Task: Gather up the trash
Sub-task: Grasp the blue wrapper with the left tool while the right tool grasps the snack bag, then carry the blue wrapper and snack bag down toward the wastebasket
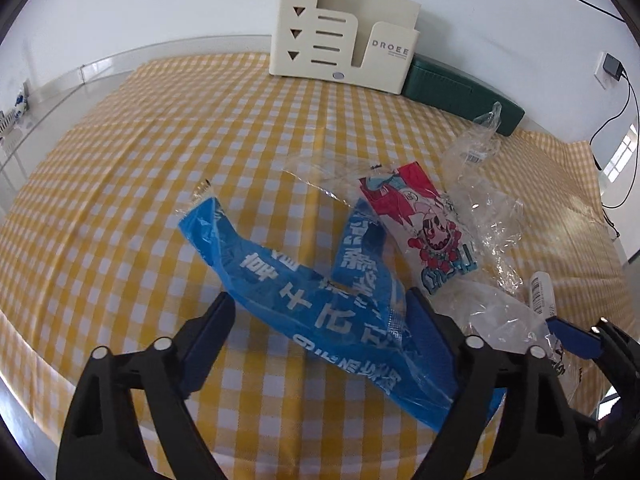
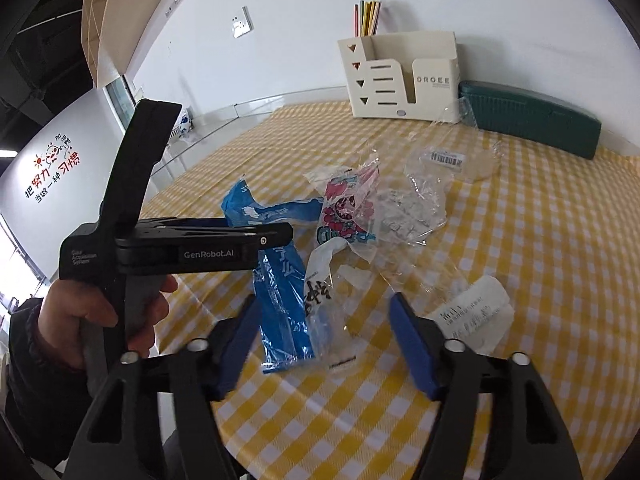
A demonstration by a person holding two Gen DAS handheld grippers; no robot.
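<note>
Both tongs are standing open over the trash. Left tongs [image 1: 320,336] are gaping wide around the blue wrapper [image 1: 304,304], which is lying between the pads. The pad at 3 o'clock is sitting right against the wrapper's edge, while the pad at 9 o'clock is staying clear of it. Right tongs [image 2: 326,344] are gaping less widely, with a clear bag [image 2: 324,300] bearing black characters lying between the blue pads and neither pad pressing on it.

All the trash is lying in a loose heap on the yellow-checked tabletop [image 1: 120,200]. At 1 o'clock from the blue wrapper a pink cartoon wrapper [image 1: 420,220] is lying, and crumpled clear plastic [image 1: 480,200] is spreading out beyond that.

White characters are running along the blue wrapper, too distorted to read. At 12 o'clock a cream desk organiser [image 1: 344,44] is showing the word "DROEE", with a dark green case [image 1: 460,92] just beside it at 3 o'clock.

Only the right wrist view is showing a white printed slip [image 2: 476,312] at 2 o'clock from the right tongs and a barcode sticker [image 2: 446,157] on the clear plastic. It alone is also showing the left hand [image 2: 100,312] gripping a black tool body [image 2: 208,254] marked "GenRobot.AI", and red and black wall lettering [image 2: 52,172] at 9 o'clock.
</note>
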